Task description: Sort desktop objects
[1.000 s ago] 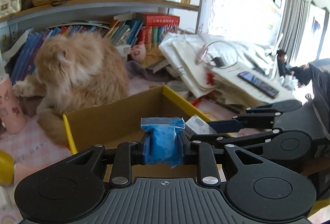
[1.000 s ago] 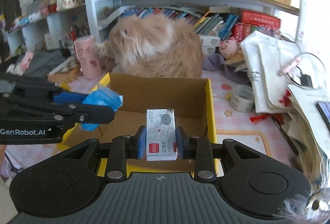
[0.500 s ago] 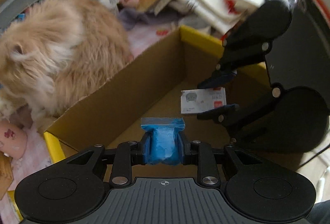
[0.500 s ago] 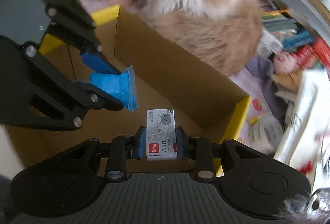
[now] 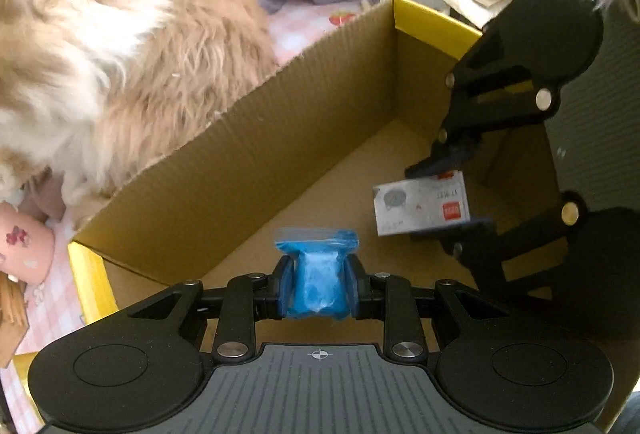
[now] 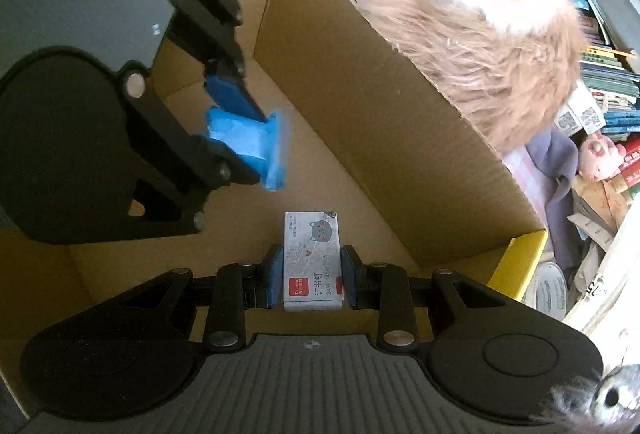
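Left hand-held gripper was clenched on a crumpled blue plastic pouch with a flat sealed top edge. Right hand-held gripper was clamped on a small grey staple box bearing a cat drawing and red label. Both hung inside the cardboard box, its rim edged yellow. Beyond the far wall sat a fluffy orange cat.

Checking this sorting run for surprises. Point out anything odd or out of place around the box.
A fluffy orange cat sits pressed against the outside of the cardboard box's far wall, its fur spilling over the rim. It is no desk item, and it sits close to the box both grippers are over.
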A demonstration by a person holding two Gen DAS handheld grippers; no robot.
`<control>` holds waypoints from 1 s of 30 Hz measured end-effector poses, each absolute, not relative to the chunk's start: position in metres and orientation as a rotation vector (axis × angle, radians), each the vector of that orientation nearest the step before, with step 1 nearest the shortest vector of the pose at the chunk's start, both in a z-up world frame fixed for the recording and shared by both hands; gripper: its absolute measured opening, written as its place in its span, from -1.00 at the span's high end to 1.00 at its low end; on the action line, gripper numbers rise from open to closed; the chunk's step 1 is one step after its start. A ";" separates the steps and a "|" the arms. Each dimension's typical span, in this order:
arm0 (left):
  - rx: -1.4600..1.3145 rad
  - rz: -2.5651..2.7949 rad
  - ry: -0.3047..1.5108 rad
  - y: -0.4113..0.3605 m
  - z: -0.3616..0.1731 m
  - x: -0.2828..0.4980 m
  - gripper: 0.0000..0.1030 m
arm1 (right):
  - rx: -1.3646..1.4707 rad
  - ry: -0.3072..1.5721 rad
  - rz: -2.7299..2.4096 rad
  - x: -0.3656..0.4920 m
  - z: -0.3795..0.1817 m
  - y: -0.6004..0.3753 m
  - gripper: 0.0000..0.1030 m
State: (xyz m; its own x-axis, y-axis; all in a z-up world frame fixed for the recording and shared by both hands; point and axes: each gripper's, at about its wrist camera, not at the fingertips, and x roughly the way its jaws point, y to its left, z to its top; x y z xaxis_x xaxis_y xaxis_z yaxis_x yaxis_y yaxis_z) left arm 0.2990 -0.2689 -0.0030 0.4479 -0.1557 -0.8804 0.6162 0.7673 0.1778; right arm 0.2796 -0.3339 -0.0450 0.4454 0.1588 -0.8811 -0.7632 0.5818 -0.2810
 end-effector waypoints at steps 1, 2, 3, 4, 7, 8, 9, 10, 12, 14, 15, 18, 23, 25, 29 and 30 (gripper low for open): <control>0.523 -0.504 1.004 -0.269 -0.003 0.299 0.45 | -0.754 0.943 0.644 0.279 -0.046 -0.334 0.46; 0.523 -0.504 1.006 -0.269 -0.003 0.298 0.41 | -0.753 0.943 0.645 0.279 -0.046 -0.334 0.46; 0.523 -0.503 1.006 -0.268 -0.003 0.297 0.36 | -0.750 0.941 0.645 0.279 -0.046 -0.334 0.46; 0.521 -0.503 1.003 -0.268 -0.001 0.296 0.21 | -0.745 0.939 0.644 0.278 -0.045 -0.335 0.45; 0.509 -0.493 0.963 -0.266 0.005 0.290 -0.06 | -0.712 0.929 0.642 0.278 -0.043 -0.337 0.40; 0.502 -0.480 0.948 -0.264 0.008 0.288 -0.09 | -0.707 0.923 0.640 0.277 -0.042 -0.338 0.32; 0.494 -0.474 0.940 -0.262 0.010 0.285 -0.10 | -0.694 0.918 0.642 0.277 -0.041 -0.340 0.30; 0.485 -0.467 0.931 -0.261 0.013 0.283 -0.13 | -0.680 0.912 0.643 0.276 -0.039 -0.341 0.26; 0.463 -0.453 0.905 -0.257 0.020 0.279 -0.20 | -0.657 0.898 0.629 0.274 -0.034 -0.345 0.22; 0.444 -0.448 0.877 -0.254 0.028 0.274 -0.26 | -0.628 0.877 0.623 0.270 -0.027 -0.349 0.22; 0.436 -0.444 0.863 -0.252 0.032 0.272 -0.28 | -0.610 0.867 0.619 0.267 -0.023 -0.352 0.22; 0.407 -0.436 0.815 -0.244 0.045 0.259 -0.35 | -0.565 0.829 0.608 0.258 -0.008 -0.359 0.21; 0.364 -0.433 0.733 -0.232 0.065 0.235 -0.42 | -0.481 0.775 0.578 0.236 0.015 -0.368 0.19; 0.356 -0.434 0.699 -0.226 0.073 0.224 -0.46 | -0.459 0.754 0.573 0.230 0.028 -0.372 0.19; 0.337 -0.427 0.639 -0.217 0.083 0.206 -0.54 | -0.439 0.698 0.548 0.210 0.046 -0.367 0.17; 0.330 -0.423 0.629 -0.215 0.083 0.203 -0.55 | -0.425 0.685 0.540 0.209 0.049 -0.365 0.17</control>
